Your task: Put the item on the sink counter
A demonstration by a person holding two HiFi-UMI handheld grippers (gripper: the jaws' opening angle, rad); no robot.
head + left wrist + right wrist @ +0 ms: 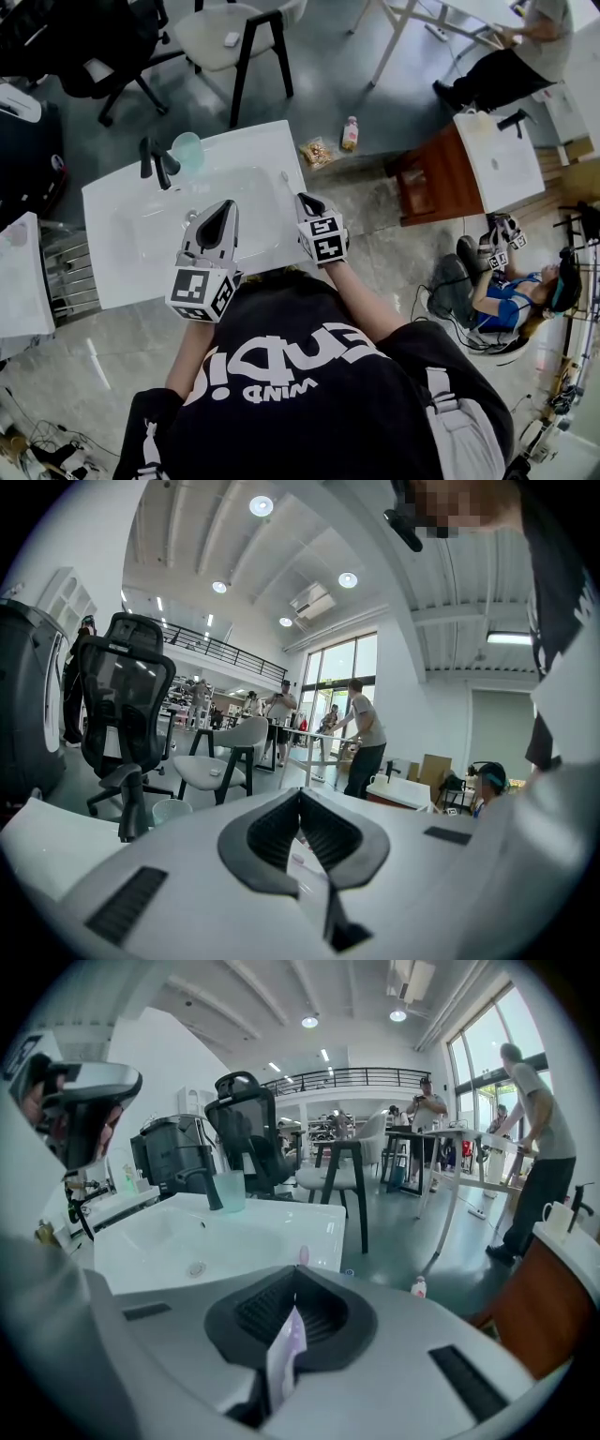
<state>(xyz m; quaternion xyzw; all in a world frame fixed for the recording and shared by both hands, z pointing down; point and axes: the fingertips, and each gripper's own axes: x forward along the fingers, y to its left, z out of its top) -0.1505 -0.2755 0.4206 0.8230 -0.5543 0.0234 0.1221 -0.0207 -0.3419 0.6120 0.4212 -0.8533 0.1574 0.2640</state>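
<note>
The white sink counter (253,141) lies in front of me, with a black faucet (157,164) and a pale green cup (187,150) at its far left. My right gripper (302,199) hovers over the counter's right rim, shut on a thin pale item (287,180). In the right gripper view (295,1269) the item's pink tip (302,1255) pokes past the fingertips, and a lavender strip of it lies between the pads. My left gripper (226,204) hangs over the basin, jaws together. In the left gripper view (300,791) a white strip shows between the pads; I cannot tell what it is.
On the floor beyond the counter lie a small bottle (350,133) and a snack bag (317,152). A wooden cabinet with a second white sink (441,173) stands to the right, and a person sits on the floor (497,291) near it. Chairs (230,37) stand behind.
</note>
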